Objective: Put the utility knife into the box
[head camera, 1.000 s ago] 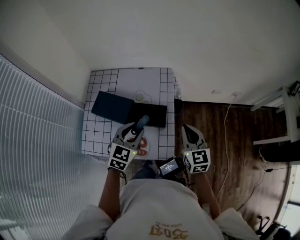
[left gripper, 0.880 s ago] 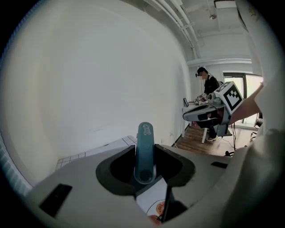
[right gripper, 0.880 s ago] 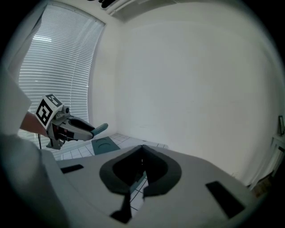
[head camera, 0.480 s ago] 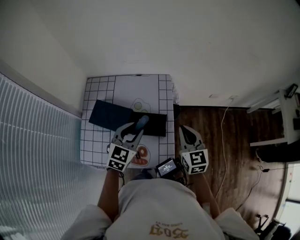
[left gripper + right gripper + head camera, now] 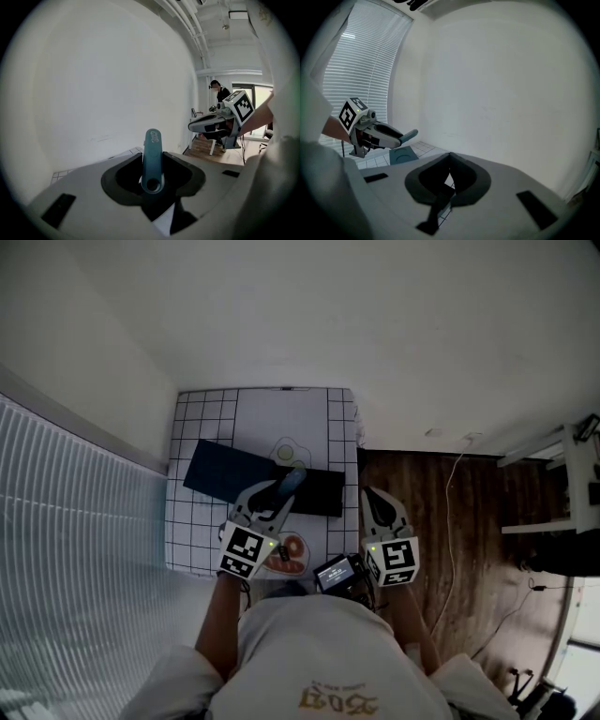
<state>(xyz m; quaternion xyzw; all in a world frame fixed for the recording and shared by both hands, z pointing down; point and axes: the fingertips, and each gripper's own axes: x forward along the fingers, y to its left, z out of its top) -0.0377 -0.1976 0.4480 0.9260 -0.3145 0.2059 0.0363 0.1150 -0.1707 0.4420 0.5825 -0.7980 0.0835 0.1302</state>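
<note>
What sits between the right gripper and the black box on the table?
Head view: only a narrow strip of the checked tablecloth, at its right edge, separates the right gripper from the black box.

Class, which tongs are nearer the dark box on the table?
Left. The left tongs, gripping the utility knife, are over the near edge of the dark box; the right tongs are off the table, to its right.
</note>
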